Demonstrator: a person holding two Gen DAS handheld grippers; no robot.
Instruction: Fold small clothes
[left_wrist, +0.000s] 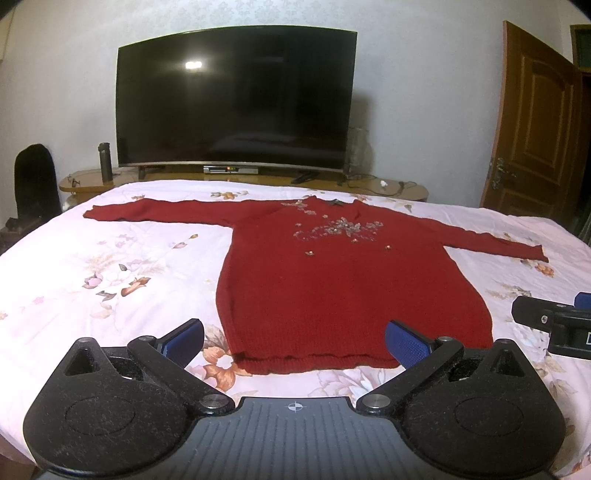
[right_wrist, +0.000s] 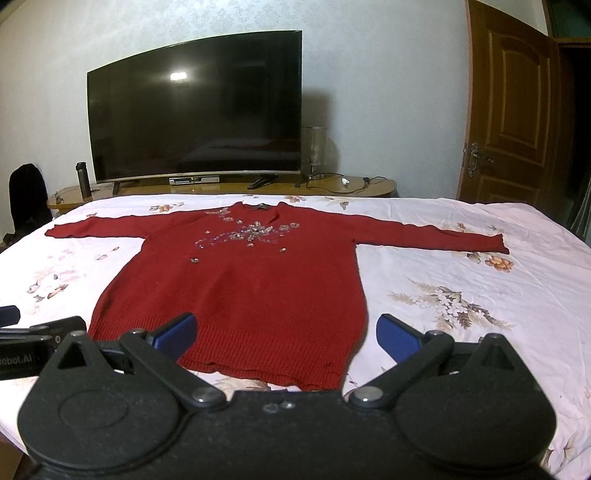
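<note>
Both grippers are wide open and hold nothing. From its own camera, the left gripper hangs low over the near edge of the bed, and its blue pads sit on either side of the sweater's bottom hem. The right gripper hangs the same way a bit further right, with its blue pads apart over the hem's right corner. Each gripper shows at the edge of the other's view. White letters on the side of the left gripper read "obot.AI"; the start is cut off.

The red sweater lies flat on the bed, front side up, with both sleeves spread out to the sides. Its neck points to the far side, and its hem is close to the grippers. Shiny beads and little flowers make a pattern on the chest. A small dark tag sits at the neck, too small to read.

The bed sheet is pale pink with brown and white flowers. Past the bed stands a low wooden stand with a big dark TV on it. A dark bottle stands on the stand beside the TV, and a small box with a tiny light sits under the screen. A brown wooden door is on the right, and the wall is pale with a faint pattern.
</note>
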